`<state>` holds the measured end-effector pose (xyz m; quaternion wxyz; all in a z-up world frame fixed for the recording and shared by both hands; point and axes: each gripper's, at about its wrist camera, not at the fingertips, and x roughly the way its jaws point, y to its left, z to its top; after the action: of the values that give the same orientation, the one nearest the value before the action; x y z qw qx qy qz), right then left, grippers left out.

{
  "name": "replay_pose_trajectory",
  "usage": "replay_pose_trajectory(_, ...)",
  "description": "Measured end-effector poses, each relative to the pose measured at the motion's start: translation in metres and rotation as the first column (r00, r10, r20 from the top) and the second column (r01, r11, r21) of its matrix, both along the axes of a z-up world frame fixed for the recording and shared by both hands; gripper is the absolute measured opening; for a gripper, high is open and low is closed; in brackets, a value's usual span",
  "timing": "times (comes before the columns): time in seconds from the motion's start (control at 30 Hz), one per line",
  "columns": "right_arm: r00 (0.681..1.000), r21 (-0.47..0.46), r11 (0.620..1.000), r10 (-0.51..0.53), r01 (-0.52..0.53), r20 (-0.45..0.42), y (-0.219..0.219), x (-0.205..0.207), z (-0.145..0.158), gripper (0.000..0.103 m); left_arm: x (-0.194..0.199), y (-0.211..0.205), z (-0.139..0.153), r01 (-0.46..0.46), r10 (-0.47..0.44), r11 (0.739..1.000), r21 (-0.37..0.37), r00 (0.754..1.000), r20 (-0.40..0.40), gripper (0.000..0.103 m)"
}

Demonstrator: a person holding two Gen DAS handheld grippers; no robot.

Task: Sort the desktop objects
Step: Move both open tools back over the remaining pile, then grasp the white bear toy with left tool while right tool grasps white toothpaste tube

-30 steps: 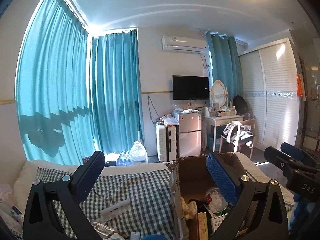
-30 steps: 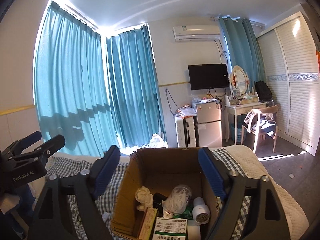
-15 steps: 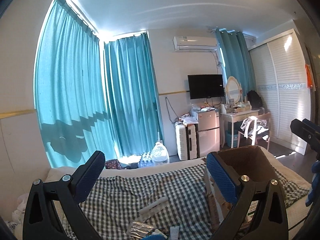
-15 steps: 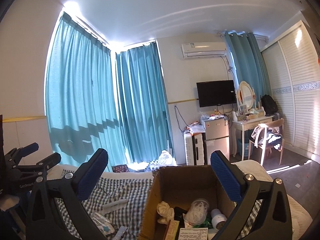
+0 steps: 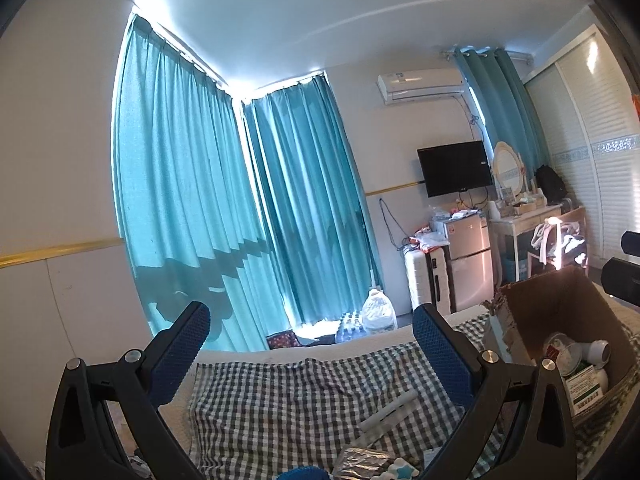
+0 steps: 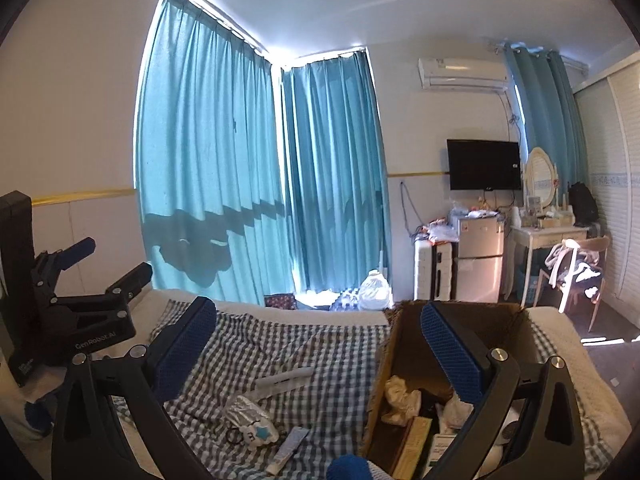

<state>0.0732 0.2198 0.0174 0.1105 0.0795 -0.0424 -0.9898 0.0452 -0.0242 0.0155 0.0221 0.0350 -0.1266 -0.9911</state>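
Hovering above the checked cloth, the right hand-held gripper has just been opening and is empty; the white tube lies below between its fingers, the cardboard box beneath its right finger.

The left hand-held gripper gapes wide, empty.

The left gripper pointed level, its jaws spread wide with nothing between them. The right gripper tipped slightly downward, its jaws having just opened to full width, nothing gripped.
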Motion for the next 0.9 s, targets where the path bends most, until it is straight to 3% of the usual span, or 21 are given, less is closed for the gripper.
replay_pose_trajectory(0.1, 0.998, 0.000, 0.999, 0.047, -0.047, 0.047, -0.014, -0.015, -0.010, 0.103, -0.013, -0.013, -0.009, -0.042, 0.042, 0.999, -0.005, 0.998, 0.045, 0.103)
replay_pose_trajectory(0.27, 0.991, 0.048, 0.994, 0.090, -0.095, 0.097, -0.042, -0.039, -0.026, 0.103, -0.036, -0.043, -0.025, -0.077, 0.069, 0.995, 0.066, 0.990, 0.119, 0.103)
replay_pose_trajectory(0.3, 0.988, 0.057, 0.992, 0.102, -0.109, 0.118, -0.048, -0.046, -0.032, 0.103, -0.043, -0.048, -0.030, -0.103, 0.093, 0.993, 0.062, 0.984, 0.150, 0.103)
replay_pose_trajectory(0.4, 0.974, 0.068, 0.986, 0.135, -0.150, 0.183, -0.062, -0.065, -0.049, 0.090, -0.061, -0.057, -0.048, -0.190, 0.190, 0.982, -0.021, 0.958, 0.217, 0.103)
replay_pose_trajectory(0.5, 0.960, 0.070, 0.982, 0.154, -0.175, 0.232, -0.069, -0.080, -0.067, 0.088, -0.070, -0.063, -0.064, -0.177, 0.173, 0.984, -0.006, 0.953, 0.248, 0.103)
replay_pose_trajectory(0.6, 0.948, 0.097, 0.976, 0.161, -0.193, 0.273, -0.079, -0.093, -0.086, 0.088, -0.080, -0.073, -0.079, -0.138, 0.110, 0.988, 0.076, 0.948, 0.300, 0.103)
replay_pose_trajectory(0.73, 0.935, 0.178, 0.963, 0.138, -0.204, 0.327, -0.099, -0.109, -0.113, 0.088, -0.102, -0.081, -0.104, -0.165, 0.103, 0.979, 0.117, 0.907, 0.408, 0.103)
replay_pose_trajectory(0.8, 0.929, 0.242, 0.948, 0.113, -0.208, 0.352, -0.111, -0.116, -0.131, 0.088, -0.113, -0.080, -0.121, -0.171, 0.107, 0.980, 0.098, 0.880, 0.463, 0.103)
replay_pose_trajectory(0.9, 0.906, 0.278, 0.929, 0.115, -0.244, 0.408, -0.124, -0.125, -0.156, 0.080, -0.129, -0.074, -0.151, -0.154, 0.086, 0.985, 0.076, 0.827, 0.556, 0.103)
